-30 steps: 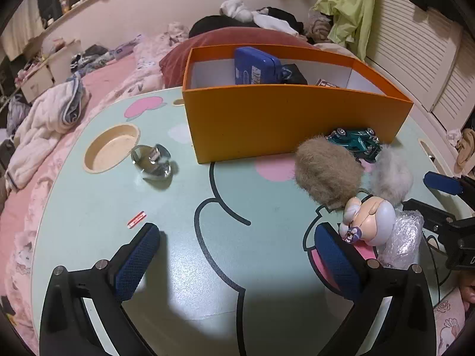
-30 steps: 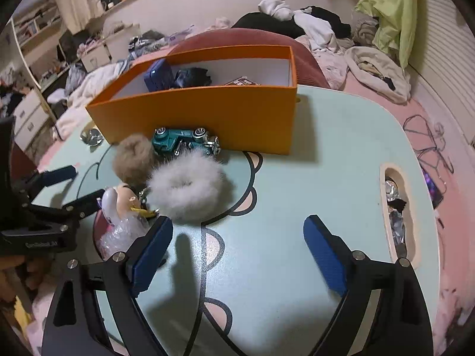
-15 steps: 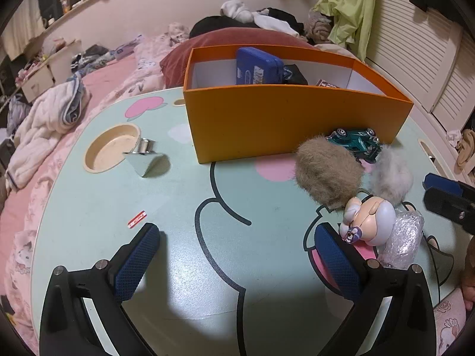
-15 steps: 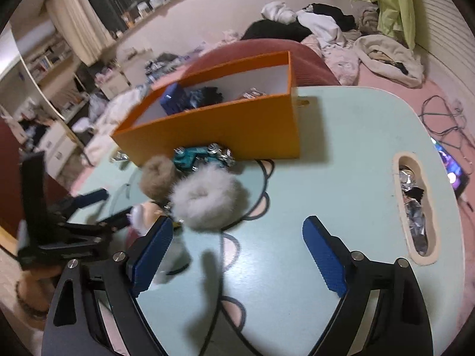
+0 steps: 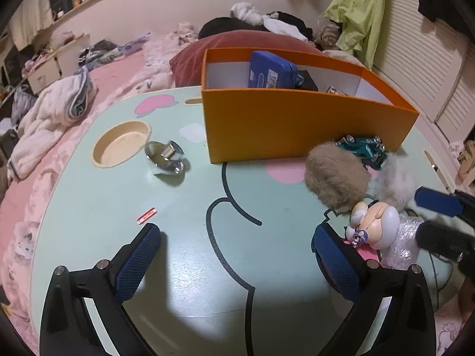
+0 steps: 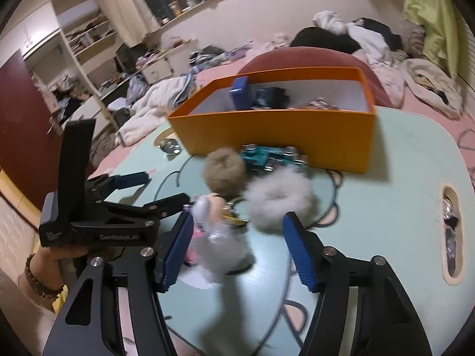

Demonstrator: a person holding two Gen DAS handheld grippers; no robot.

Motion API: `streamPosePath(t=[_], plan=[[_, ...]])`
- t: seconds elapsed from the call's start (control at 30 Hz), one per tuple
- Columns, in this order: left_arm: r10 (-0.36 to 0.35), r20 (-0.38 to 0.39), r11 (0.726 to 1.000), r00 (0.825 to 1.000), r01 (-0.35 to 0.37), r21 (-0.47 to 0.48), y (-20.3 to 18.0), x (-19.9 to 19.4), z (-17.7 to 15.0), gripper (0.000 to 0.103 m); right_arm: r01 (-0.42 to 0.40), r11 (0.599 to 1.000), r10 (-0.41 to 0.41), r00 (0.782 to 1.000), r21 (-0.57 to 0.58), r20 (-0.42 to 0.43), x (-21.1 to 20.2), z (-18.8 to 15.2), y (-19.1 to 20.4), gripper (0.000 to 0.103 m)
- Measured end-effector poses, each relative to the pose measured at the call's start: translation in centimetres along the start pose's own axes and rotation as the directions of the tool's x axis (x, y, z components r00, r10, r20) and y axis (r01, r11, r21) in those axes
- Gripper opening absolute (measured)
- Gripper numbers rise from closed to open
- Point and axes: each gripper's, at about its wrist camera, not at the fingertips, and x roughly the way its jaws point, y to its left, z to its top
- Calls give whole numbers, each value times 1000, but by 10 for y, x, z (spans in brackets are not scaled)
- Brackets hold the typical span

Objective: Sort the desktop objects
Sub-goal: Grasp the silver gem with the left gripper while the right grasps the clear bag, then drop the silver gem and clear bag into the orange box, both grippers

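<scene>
An orange box (image 5: 297, 124) stands on the mint table (image 5: 193, 237) and holds a blue case (image 5: 271, 69). In front of it lie a teal toy car (image 5: 363, 146), a brown fluffy ball (image 5: 335, 176), a white fluffy ring (image 5: 392, 181), a small doll figure (image 5: 375, 225) and crinkled plastic wrap (image 5: 405, 244). My left gripper (image 5: 234, 264) is open and empty over bare table. My right gripper (image 6: 237, 246) is open, with the wrapped figure (image 6: 219, 237) between its fingers and the white ring (image 6: 279, 201) just ahead. The left gripper also shows in the right wrist view (image 6: 148, 190).
A shiny metal object (image 5: 166, 157) lies beside a round recess (image 5: 121, 142) at the table's left. A small red sticker (image 5: 147, 215) lies near my left finger. A slot with foil scraps (image 6: 451, 231) is at the table's right. A bed with clothes lies behind.
My right gripper has swung left and lowered toward the doll and plastic wrap, so they now sit between its fingers. The shiny metal object has been turning in place. The left gripper has hardly moved.
</scene>
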Motion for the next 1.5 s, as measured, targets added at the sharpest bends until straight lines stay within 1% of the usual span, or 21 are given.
streamPosePath(t=[0.1, 0.17, 0.2, 0.23, 0.27, 0.33, 0.43, 0.47, 0.53, 0.57, 0.6, 0.63, 0.7, 0.73, 0.97, 1.07, 1.13, 1.23, 1.3, 1.4, 1.5], plan=[[-23, 21, 998, 1000, 24, -51, 10, -4, 0, 100, 6, 999, -6, 1000, -41, -18, 5, -1, 8, 57], [-52, 40, 993, 998, 56, -104, 23, -7, 1, 92, 15, 998, -17, 999, -60, -35, 8, -3, 12, 54], [-62, 43, 990, 997, 67, -126, 28, -8, 2, 91, 23, 998, -26, 998, -65, -49, 10, -4, 12, 51], [-64, 41, 985, 997, 70, -156, 36, -7, 5, 90, 32, 997, -36, 997, -64, -65, 12, -6, 12, 45], [-59, 40, 982, 997, 65, -175, 41, -6, 7, 89, 45, 997, -51, 994, -59, -99, 17, -8, 11, 41], [-30, 56, 978, 998, 41, -204, 53, -6, 16, 86, 49, 997, -55, 994, -63, -99, 18, -10, 12, 38], [0, 104, 977, 995, 22, -210, 64, -7, 31, 83, 55, 996, -61, 994, -69, -93, 15, -13, 13, 37], [19, 111, 980, 994, 4, -198, 65, -5, 37, 83, 57, 996, -63, 994, -65, -87, 13, -14, 12, 37], [84, 91, 985, 992, -69, -157, 65, 5, 47, 81, 46, 998, -49, 997, -47, -67, 8, -15, 9, 37], [108, 80, 985, 991, -96, -143, 64, 11, 51, 76, 36, 999, -38, 998, -40, -53, 5, -15, 7, 37], [117, 71, 985, 991, -106, -136, 66, 15, 53, 73, 30, 999, -31, 999, -34, -42, 2, -15, 5, 37], [115, 55, 985, 992, -107, -133, 68, 22, 54, 66, 26, 999, -27, 999, -32, -37, 0, -16, 4, 37], [85, 19, 987, 996, -81, -137, 73, 32, 56, 47, 32, 999, -33, 999, -31, -37, 0, -16, 5, 37], [59, -2, 989, 998, -59, -137, 74, 36, 56, 28, 35, 999, -36, 999, -30, -38, -1, -17, 4, 37], [15, 83, 994, 996, -6, -106, 68, 11, 45, 29, 20, 1000, -20, 1000, -1, 0, -4, -8, 1, 37], [-20, 138, 996, 990, 31, -78, 63, -6, 38, 29, 31, 998, -32, 999, 53, 21, -8, -4, -10, 37], [-30, 172, 998, 985, 39, -53, 57, -17, 37, 29, 26, 994, -30, 999, 105, 31, -10, -1, -21, 37], [-75, 199, 996, 977, 83, -29, 49, -28, 44, 29, 25, 987, -35, 997, 156, 67, -15, 9, -34, 37], [-117, 225, 992, 967, 123, -12, 41, -35, 53, 29, 44, 989, -61, 991, 141, 119, -22, 22, -38, 37], [-180, 255, 983, 950, 180, 25, 22, -40, 73, 29, 91, 990, -112, 974, 110, 197, -26, 50, -41, 37], [-223, 276, 975, 935, 214, 64, 4, -41, 96, 29, 66, 990, -93, 970, 126, 226, -19, 77, -47, 37]])
